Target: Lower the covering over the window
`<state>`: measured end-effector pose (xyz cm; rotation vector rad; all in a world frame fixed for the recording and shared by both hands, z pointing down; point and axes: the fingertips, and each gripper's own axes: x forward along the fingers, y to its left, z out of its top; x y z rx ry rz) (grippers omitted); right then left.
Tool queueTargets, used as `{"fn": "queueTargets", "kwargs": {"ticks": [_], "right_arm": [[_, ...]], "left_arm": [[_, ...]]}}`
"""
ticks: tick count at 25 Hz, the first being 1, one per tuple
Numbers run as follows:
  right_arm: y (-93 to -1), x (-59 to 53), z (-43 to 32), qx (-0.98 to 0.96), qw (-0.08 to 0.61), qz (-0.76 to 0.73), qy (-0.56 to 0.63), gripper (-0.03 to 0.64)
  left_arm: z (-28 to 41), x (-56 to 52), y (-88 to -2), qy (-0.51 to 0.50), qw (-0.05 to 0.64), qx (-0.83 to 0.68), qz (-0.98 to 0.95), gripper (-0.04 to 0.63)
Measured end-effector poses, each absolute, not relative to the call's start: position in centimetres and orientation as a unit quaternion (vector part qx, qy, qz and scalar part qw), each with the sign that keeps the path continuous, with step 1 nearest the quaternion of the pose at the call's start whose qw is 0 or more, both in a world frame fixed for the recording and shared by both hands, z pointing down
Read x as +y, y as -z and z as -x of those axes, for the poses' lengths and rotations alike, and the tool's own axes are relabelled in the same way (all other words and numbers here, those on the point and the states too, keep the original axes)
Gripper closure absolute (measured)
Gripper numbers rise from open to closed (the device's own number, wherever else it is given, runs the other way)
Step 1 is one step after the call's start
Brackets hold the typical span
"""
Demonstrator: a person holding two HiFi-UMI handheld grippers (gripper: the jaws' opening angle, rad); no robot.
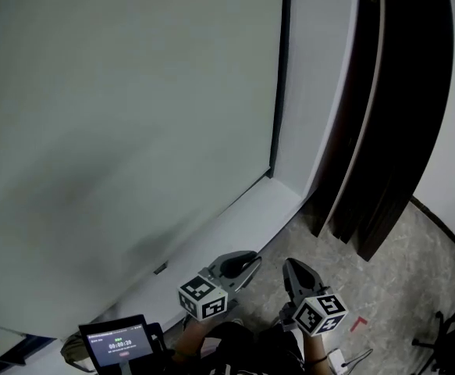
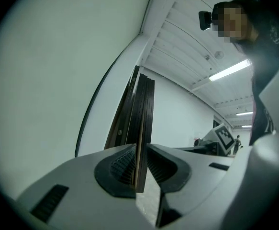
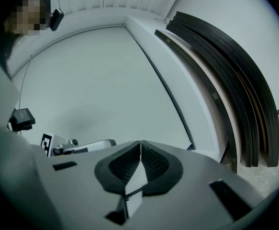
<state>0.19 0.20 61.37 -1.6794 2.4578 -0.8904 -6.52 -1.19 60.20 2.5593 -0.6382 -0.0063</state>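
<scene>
A large pale blind (image 1: 118, 116) hangs down over the window, and its lower edge lies close to the white sill (image 1: 235, 221). It fills the left of the left gripper view (image 2: 48, 80) and the middle of the right gripper view (image 3: 96, 80). Both grippers are low, in front of the sill and apart from the blind. My left gripper (image 1: 247, 264) (image 2: 140, 150) is open with a narrow gap and nothing between its pads. My right gripper (image 1: 293, 272) (image 3: 140, 145) is shut with its pads touching, holding nothing.
Several dark boards (image 1: 391, 116) (image 3: 235, 90) lean upright against the white wall right of the window. A small device with a lit screen (image 1: 118, 341) sits at the lower left. The speckled floor bears a red mark (image 1: 358, 323), and dark gear (image 1: 453, 326) stands at the far right.
</scene>
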Motion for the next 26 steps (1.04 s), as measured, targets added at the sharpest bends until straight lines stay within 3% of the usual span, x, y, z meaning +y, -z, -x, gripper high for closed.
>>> {"fn": "queueTargets", "kwargs": {"ticks": [26], "right_arm": [[-61.4,1.5,0.2,0.791,-0.003,0.541,0.286,0.606]], "left_arm": [[5.8,-0.1,-61.4,-0.002,0.267,-0.219,-0.938,0.532]]}}
